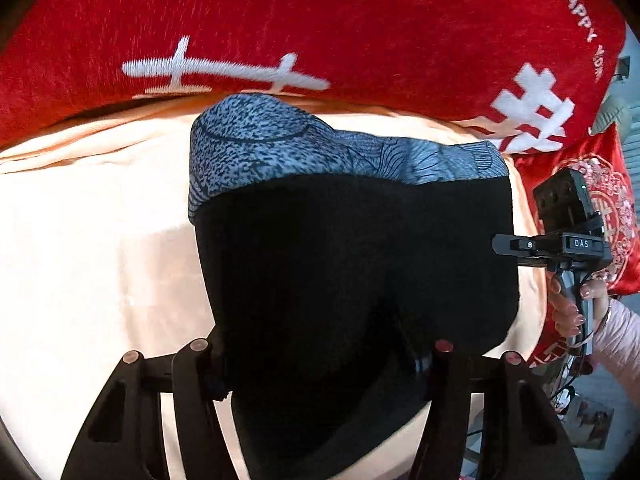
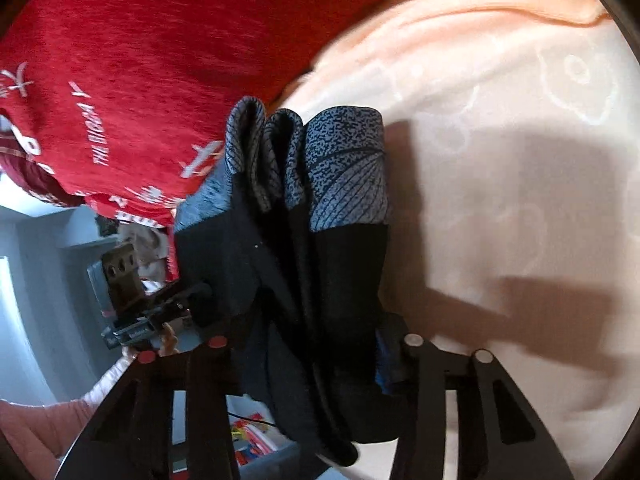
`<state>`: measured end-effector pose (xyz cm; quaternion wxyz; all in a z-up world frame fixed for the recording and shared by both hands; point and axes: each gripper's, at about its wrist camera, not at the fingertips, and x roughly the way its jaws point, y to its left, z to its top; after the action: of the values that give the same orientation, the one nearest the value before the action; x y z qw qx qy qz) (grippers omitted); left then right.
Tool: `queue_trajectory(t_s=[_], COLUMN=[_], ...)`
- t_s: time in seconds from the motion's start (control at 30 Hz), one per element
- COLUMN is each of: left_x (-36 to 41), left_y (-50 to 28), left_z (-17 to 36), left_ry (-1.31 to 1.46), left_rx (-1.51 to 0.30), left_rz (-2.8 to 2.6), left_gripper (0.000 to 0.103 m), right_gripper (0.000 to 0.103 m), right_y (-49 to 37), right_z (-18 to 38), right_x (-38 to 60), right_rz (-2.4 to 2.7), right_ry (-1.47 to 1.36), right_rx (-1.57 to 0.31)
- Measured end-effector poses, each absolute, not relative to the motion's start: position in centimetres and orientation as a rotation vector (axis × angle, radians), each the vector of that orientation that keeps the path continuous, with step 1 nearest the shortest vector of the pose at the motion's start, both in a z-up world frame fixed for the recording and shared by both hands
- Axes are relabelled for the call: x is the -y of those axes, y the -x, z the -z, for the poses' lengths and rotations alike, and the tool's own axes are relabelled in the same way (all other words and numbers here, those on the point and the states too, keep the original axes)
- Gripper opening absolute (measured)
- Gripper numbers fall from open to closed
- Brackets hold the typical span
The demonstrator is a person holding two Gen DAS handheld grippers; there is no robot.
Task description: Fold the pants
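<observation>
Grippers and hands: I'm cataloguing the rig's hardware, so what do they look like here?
Both grippers are black. The left gripper has slotted fingers tipped with round reddish studs. The right gripper carries a white "DAS" label and a boxy black module. The hand on its grey handle wears a bracelet and a padded pink sleeve.

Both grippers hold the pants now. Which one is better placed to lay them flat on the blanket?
Probably the left gripper: the pants spread wide before it over the blanket, while the right gripper holds bunched folds.
</observation>
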<state>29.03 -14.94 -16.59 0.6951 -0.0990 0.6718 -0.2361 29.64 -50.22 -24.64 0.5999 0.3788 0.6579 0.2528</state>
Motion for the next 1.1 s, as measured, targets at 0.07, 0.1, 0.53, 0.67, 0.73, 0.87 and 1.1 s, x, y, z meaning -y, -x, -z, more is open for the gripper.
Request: queue_trajectory(t_s=[0.07,0.1,0.53,0.67,0.73,0.87,1.1], left_x=[15.2,15.3,11.0,9.6,9.3,9.3,9.0], left_y=[-28.3,-27.7,-19.3,-18.5,-18.7,-18.2,-15.6], left_z=[15.4,14.7,15.1,17.7,17.8,17.0,12.7], left_ry=[0.224,0.223,0.247,0.210,0.200,0.125,0.056], left_rx=[-1.499,-1.499,-1.594,-1.591,-1.567,-1.530,-1.453], left_rz=[0.525,0.519,0.392,0.347,0.325,0.268,0.186], left_gripper=[0.063,0.063,0.064,0.075,0.083,0.088,0.103], right_gripper=[0.044,0.044,0.044,0.047,0.049,0.065,0.075], right_y=[-29.2,-28.7,-19.8,-18.5,-18.1,-17.9,-16.9], right_z=[23.8,23.3,21.0,22.7,23.3,23.4,18.1], right_x=[50.2,50.0,47.8,46.0,46.4,46.3,45.4], right_rz=[-0.601,-0.608,-0.685,-0.604,-0.549,-0.399,-0.191], right_ry=[-0.908,-0.908,-1.023,-0.934,-0.880,-0.805,-0.557], right_rx=[-1.516,-1.518,-1.568,-1.606,-1.591,-1.592,-1.533])
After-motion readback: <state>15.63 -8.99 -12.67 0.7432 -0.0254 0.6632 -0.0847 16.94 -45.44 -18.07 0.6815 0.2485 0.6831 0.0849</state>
